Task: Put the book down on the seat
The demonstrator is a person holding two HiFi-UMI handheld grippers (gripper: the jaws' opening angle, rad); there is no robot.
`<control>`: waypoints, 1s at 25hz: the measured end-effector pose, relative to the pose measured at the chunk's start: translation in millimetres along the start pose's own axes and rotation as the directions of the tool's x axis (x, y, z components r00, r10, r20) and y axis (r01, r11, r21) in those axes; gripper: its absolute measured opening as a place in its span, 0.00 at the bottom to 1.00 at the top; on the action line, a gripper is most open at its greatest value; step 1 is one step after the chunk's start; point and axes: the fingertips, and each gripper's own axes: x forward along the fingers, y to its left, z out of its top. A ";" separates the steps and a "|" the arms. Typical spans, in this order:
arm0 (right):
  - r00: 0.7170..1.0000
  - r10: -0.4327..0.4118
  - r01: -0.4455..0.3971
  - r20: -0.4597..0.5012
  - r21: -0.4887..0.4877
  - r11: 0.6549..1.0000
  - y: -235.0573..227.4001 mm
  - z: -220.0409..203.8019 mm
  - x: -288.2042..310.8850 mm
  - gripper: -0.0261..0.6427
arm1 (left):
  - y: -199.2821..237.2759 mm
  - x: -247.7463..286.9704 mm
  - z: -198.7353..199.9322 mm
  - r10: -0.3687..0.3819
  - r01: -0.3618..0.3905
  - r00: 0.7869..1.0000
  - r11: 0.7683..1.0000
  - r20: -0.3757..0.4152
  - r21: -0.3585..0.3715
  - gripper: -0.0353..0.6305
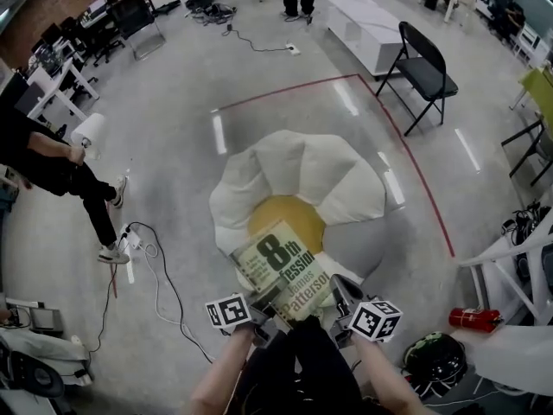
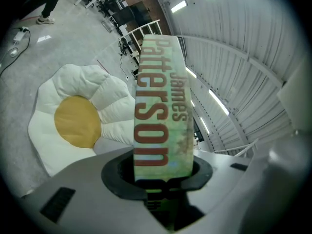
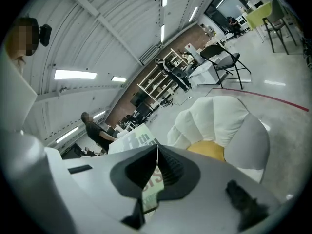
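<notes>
While left claw (image 2: 158, 173) and right claw (image 3: 156, 179) each clamp the near edge of the pale green paperback book (image 1: 283, 271), the white petal-shaped cushion seat (image 1: 285, 167) lies beyond and below them — release early or unevenly and it could twist, landing short.

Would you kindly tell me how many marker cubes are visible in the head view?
2. One marker cube sits on the left gripper, left of the book; the other marker cube sits on the right gripper, right of the book. None seems hidden.
</notes>
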 end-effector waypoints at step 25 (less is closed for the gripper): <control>0.999 0.047 -0.047 0.000 -0.093 0.995 -82.4 65.1 191.7 0.06 | 121.4 142.2 120.7 -0.097 0.166 0.961 0.951 -0.259 0.261 0.29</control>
